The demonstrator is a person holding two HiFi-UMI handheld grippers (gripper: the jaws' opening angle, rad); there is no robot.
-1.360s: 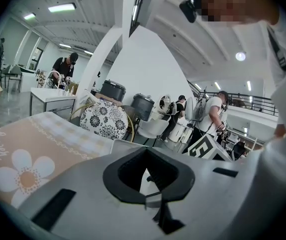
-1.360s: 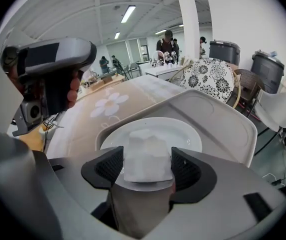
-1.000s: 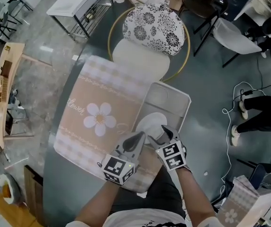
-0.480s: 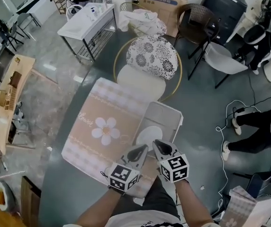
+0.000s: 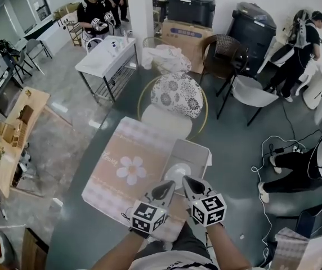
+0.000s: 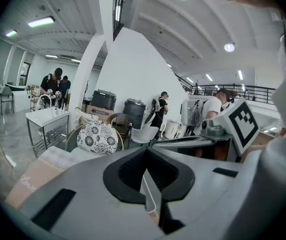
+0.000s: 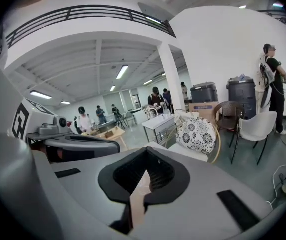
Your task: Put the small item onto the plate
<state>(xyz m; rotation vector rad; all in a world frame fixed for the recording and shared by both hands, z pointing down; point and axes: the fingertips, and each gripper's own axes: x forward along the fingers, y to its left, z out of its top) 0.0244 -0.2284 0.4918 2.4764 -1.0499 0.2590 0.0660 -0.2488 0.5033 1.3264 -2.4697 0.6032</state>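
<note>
Left gripper (image 5: 165,188) and right gripper (image 5: 189,182) hovering at lower centre, jaws pressing together and holding nothing, white plate (image 5: 178,172) lying in a tray (image 5: 193,145) just above them, flowered placemat (image 5: 124,161) lying left of it

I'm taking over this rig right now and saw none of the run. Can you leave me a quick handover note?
Left gripper: jaws shut, empty, held over the placemat at its near edge.
Right gripper: jaws shut, empty, beside it.
Plate: white, in the grey tray at the placemat's right.
Done: unclear. The small item cannot be made out, and neither gripper holds it.
Left: check the plate; if it is bare, find the item and set it there.
</note>
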